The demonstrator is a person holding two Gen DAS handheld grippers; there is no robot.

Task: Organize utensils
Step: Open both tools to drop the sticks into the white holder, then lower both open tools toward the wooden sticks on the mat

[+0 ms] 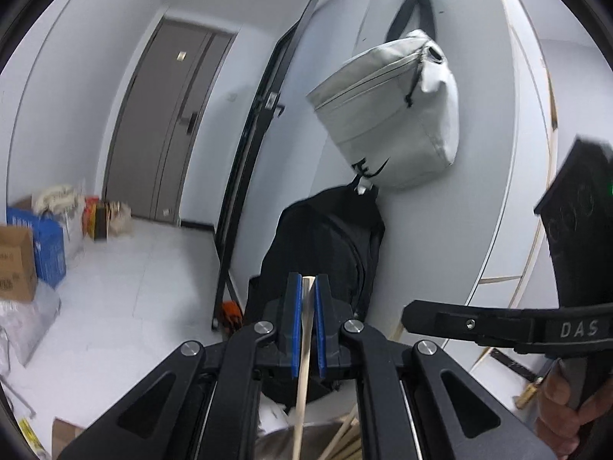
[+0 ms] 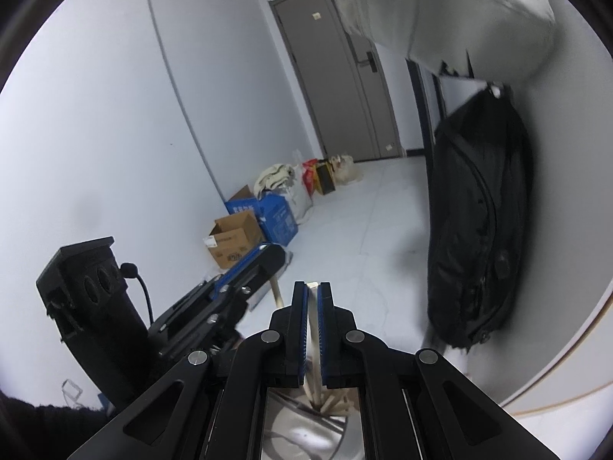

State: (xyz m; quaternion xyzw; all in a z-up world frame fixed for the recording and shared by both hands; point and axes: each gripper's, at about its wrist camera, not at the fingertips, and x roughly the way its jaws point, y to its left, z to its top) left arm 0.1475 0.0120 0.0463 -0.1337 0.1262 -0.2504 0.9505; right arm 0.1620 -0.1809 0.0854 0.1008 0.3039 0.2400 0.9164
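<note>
My left gripper [image 1: 307,287] is shut on a thin pale wooden chopstick [image 1: 302,360] that runs down between its blue pads. My right gripper [image 2: 313,291] is shut on a flat shiny metal utensil handle [image 2: 312,329]; its working end is hidden. Below both hangs a shiny metal holder [image 2: 291,425] with several wooden chopsticks [image 2: 331,402] standing in it. The right gripper [image 1: 413,316] enters the left wrist view from the right, held by a hand [image 1: 563,406]. In the right wrist view the left gripper [image 2: 264,264] appears at the left with its chopstick [image 2: 276,293] hanging below.
A black backpack [image 1: 325,245] leans against the white wall, and a grey bag [image 1: 387,111] hangs above it. A black metal frame [image 1: 249,161] stands by the wall. Cardboard and blue boxes [image 2: 253,226] and bags sit on the floor near a grey door [image 2: 337,76].
</note>
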